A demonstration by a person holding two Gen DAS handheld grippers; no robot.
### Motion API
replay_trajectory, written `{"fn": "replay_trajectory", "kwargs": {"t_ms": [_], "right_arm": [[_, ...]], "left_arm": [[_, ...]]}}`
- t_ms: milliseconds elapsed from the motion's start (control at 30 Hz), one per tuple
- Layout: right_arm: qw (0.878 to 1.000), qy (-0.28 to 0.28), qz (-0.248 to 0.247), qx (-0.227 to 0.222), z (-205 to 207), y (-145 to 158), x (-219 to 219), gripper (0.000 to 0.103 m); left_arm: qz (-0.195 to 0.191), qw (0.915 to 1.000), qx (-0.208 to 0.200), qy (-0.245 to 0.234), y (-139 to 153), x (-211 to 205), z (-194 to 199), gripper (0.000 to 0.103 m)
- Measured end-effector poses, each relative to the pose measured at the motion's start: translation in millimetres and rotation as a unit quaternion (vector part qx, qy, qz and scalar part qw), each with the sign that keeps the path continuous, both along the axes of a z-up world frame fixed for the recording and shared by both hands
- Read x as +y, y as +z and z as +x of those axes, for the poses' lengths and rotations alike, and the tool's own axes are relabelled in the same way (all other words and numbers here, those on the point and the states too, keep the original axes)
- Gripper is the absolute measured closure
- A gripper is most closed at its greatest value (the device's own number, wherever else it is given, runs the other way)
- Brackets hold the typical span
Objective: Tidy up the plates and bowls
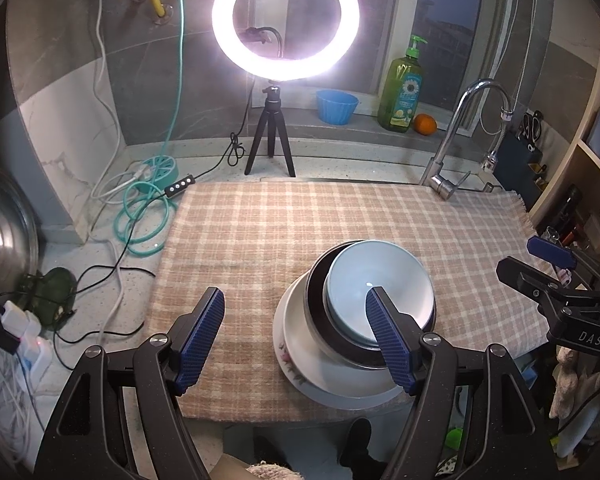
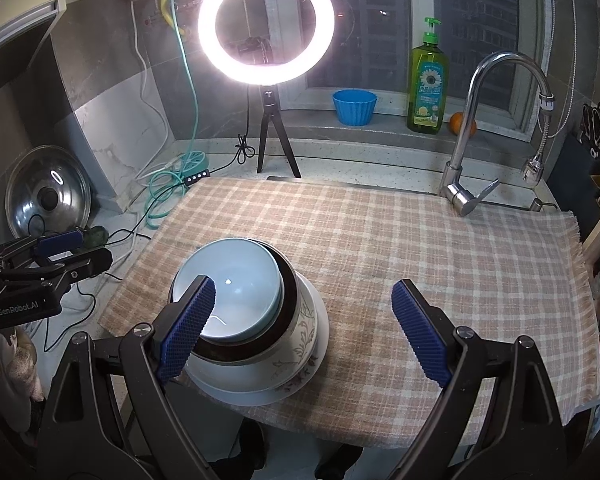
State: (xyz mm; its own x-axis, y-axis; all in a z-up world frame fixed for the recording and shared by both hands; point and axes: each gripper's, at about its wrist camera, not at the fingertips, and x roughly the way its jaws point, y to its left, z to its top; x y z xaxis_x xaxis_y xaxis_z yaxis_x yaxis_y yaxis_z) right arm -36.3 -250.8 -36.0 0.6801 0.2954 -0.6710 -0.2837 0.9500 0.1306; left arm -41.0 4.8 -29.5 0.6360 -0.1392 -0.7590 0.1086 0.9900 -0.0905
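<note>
Left gripper: jaws wide apart, holding nothing; raised over the near edge of the cloth, its right finger in front of the stack.
Right gripper: also spread open and empty; its left finger in front of the stack, its right finger over bare cloth.
Stack: near the front edge of the checked cloth, between the two grippers.
Bottom piece: white floral plate, flat on the cloth.
On plate: floral bowl; only its side visible.
Middle piece: dark bowl, nested inside it.
Top piece: pale blue bowl, sitting inside the dark one, a little off-centre.
Done so far: seemingly all dishes in view gathered into one pile; no loose plate or bowl elsewhere on the cloth.
Left to do: probably very little; perhaps only centring the top bowl, or moving the whole pile.
Background: ring light and faucet at the far side, well apart from the stack.
</note>
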Motion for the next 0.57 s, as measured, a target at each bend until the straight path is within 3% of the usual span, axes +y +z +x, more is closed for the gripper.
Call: {"fn": "replay_trajectory", "kwargs": {"t_ms": [567], "right_arm": [[1.0,0.001,0.0,0.004,2.1,-4.3,3.3,0.011]], "left_arm": [[0.013,0.9999,-0.006,0.002,-1.6,-0.5,6.3,0.03]]}}
